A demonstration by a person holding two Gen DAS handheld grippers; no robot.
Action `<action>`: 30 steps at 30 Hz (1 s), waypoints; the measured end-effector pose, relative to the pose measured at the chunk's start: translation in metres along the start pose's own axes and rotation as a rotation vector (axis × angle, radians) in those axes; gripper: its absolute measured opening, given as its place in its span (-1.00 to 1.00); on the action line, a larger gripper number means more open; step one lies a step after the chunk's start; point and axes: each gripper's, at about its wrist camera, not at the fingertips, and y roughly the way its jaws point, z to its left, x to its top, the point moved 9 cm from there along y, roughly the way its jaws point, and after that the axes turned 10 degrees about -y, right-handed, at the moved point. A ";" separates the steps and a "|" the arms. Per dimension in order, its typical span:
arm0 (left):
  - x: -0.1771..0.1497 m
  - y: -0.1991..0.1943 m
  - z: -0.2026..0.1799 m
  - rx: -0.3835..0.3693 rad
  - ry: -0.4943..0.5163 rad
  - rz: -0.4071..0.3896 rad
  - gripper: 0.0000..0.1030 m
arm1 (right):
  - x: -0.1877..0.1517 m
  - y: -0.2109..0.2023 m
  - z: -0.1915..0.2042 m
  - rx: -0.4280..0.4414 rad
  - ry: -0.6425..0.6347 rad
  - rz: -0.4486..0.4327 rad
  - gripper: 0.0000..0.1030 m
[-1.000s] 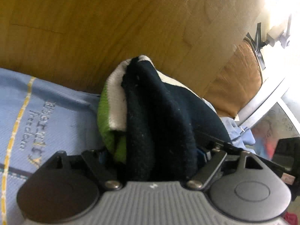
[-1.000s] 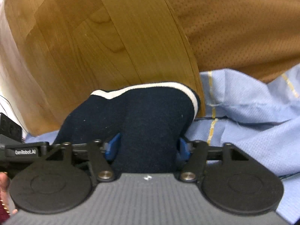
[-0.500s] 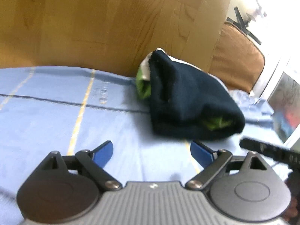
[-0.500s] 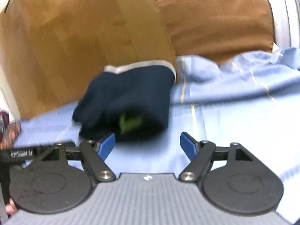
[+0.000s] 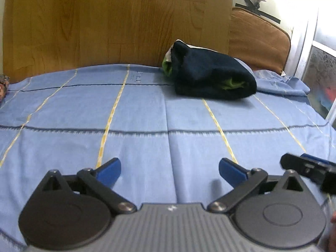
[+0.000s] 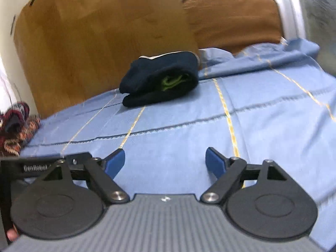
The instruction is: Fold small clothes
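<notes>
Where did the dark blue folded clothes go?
The folded clothes lie on the blue bedsheet at the far end, right in front of the wooden headboard; in both views they sit well beyond the open grippers.

Two handheld two-finger grippers of matching build. Left gripper (image 5: 169, 169): ribbed grey housing along the bottom edge with a small white mark at its centre, two black round discs at lower left and lower right, black link arms with silver rivets, blue pads (image 5: 109, 171) on the fingers. Right gripper (image 6: 164, 162): same grey ribbing, black discs, silver rivets, blue pads (image 6: 214, 163); white "GenRobot" lettering on a black bar at left. Bit of skin at lower left corner.
</notes>
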 end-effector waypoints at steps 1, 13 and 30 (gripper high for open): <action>-0.002 -0.002 -0.002 0.003 0.011 0.002 0.99 | -0.001 -0.004 -0.002 -0.006 0.020 -0.010 0.68; 0.012 0.028 -0.010 0.070 0.135 0.023 1.00 | 0.000 -0.005 -0.003 -0.016 0.029 -0.020 0.78; 0.017 0.035 0.000 0.060 0.088 0.000 1.00 | 0.003 -0.009 -0.009 0.023 0.083 -0.036 0.79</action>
